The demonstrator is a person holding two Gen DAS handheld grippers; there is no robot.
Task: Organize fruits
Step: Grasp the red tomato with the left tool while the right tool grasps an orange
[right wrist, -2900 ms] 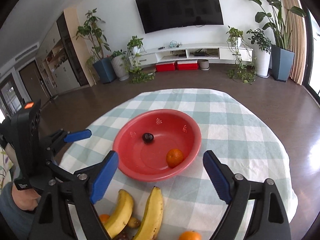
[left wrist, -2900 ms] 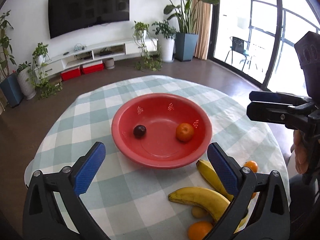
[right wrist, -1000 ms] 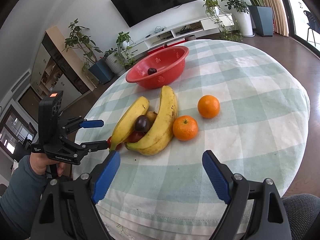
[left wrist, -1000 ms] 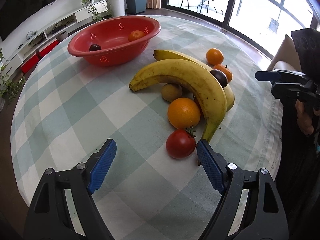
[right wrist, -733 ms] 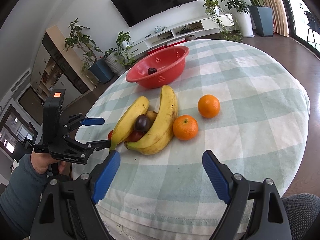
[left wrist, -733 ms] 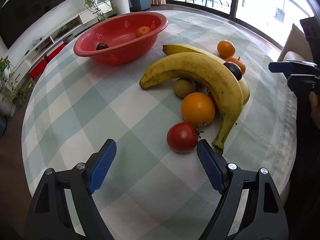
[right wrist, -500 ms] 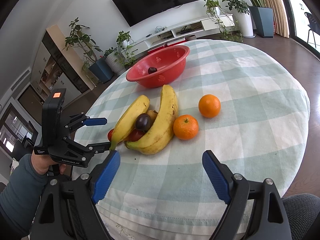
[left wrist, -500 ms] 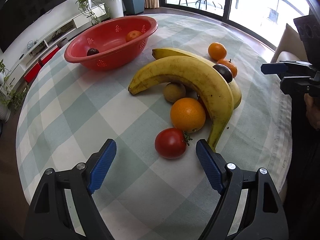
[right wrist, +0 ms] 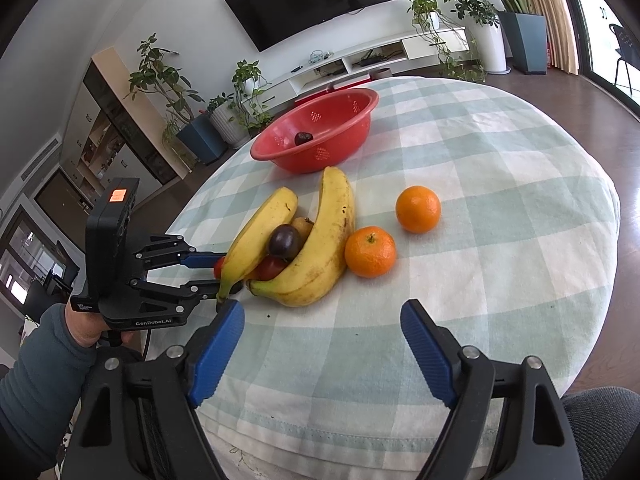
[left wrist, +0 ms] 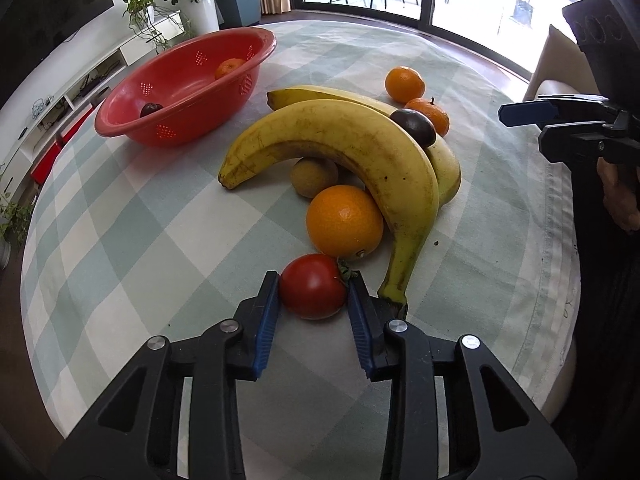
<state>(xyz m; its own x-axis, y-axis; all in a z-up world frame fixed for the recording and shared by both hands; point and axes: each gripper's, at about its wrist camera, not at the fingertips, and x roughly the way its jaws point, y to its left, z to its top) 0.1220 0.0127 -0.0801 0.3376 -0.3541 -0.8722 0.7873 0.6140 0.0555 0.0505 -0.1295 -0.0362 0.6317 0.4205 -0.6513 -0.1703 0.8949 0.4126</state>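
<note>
A red tomato (left wrist: 312, 288) lies on the checked tablecloth at the near end of the fruit pile. My left gripper (left wrist: 314, 280) is closing on it, and both blue pads press its sides. In the right wrist view the left gripper (right wrist: 212, 268) reaches in behind the bananas (right wrist: 320, 240), with only a sliver of tomato (right wrist: 219, 267) showing. My right gripper (right wrist: 322, 312) hovers over bare cloth in front of the pile; its jaws are closing slightly with nothing between them. The red bowl (left wrist: 120, 128) at the back holds a dark fruit (left wrist: 151, 109) and a mandarin (left wrist: 230, 68).
Touching the tomato is a large orange (left wrist: 344, 222), beside two bananas (left wrist: 360, 152), a brown fruit (left wrist: 314, 176), a dark plum (left wrist: 414, 128) and two mandarins (left wrist: 404, 84). The round table's edge (right wrist: 440, 432) runs close under the right gripper. A person's sleeve (right wrist: 36, 380) is at left.
My left gripper has moved in on the tomato and its jaws have gone from wide open to pressing on it. The right gripper has stayed in place.
</note>
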